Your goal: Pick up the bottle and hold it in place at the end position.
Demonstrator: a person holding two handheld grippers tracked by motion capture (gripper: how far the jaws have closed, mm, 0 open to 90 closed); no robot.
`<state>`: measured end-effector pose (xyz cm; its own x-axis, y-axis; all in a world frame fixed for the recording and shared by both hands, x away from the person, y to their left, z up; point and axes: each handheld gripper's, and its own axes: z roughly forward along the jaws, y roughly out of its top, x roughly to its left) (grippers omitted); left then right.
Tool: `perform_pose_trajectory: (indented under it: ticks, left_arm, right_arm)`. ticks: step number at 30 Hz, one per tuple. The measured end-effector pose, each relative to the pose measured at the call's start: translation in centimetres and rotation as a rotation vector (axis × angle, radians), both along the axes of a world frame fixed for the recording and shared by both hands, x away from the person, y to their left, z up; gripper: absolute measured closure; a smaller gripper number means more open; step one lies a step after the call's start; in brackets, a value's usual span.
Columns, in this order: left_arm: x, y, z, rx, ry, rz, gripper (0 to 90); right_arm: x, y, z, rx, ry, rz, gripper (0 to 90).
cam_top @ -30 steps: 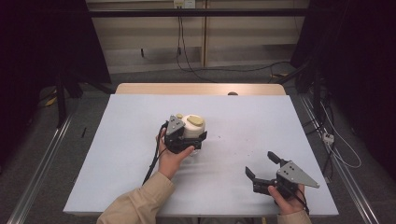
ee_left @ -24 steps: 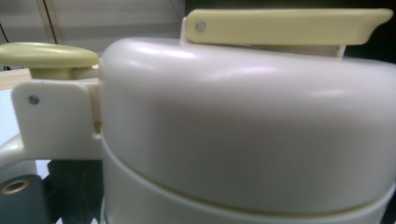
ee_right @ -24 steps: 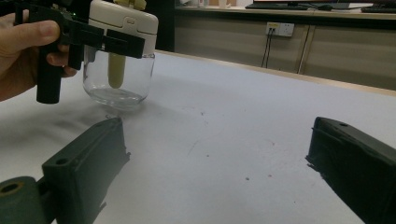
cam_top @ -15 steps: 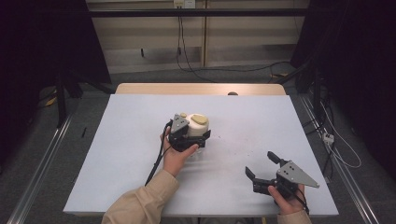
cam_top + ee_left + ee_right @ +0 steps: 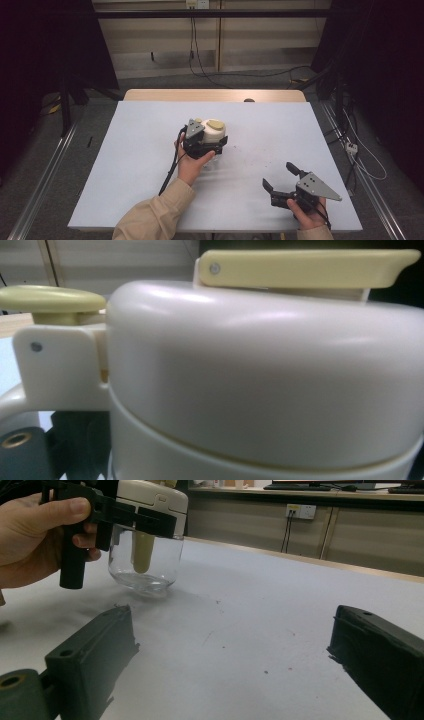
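Note:
A jar (image 5: 215, 131) with a cream lid, a pale yellow lever and a clear glass body hangs just above the middle of the white table (image 5: 135, 155). My left gripper (image 5: 212, 143) is shut on the jar below its lid. In the left gripper view the cream lid (image 5: 260, 365) is very close. The right gripper view shows the jar (image 5: 146, 555) held clear of the table, with the left gripper (image 5: 137, 517) clamped across its top. Near the table's front right corner my right gripper (image 5: 280, 176) is open, and nothing lies between its jaws (image 5: 232, 635).
Small dark specks (image 5: 245, 155) dot the table right of the jar. A wooden strip (image 5: 215, 95) edges the table's far side. Cables (image 5: 360, 155) and metal rails lie on the floor to the right, and cabinets stand behind.
My left gripper has carried the jar slightly to the right. The right gripper has stayed where it was.

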<state>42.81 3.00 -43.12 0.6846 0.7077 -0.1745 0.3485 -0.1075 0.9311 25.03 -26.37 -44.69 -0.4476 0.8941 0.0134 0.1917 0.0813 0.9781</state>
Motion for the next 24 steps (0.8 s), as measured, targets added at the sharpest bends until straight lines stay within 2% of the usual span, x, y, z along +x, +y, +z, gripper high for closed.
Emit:
perform_pose_trajectory:
  ticks: [12, 24]
  left_arm:
    - [0.8, -0.5, -0.7, 0.004, 0.014, 0.012, 6.2]
    - [1.3, -1.6, -0.3, 0.020, -0.005, 0.009, 6.2]
  right_arm:
    - [0.0, 0.0, 0.0, 0.000, -0.001, 0.002, 3.7]
    - [0.0, 0.1, 0.0, 0.000, -0.001, 0.006, 3.8]
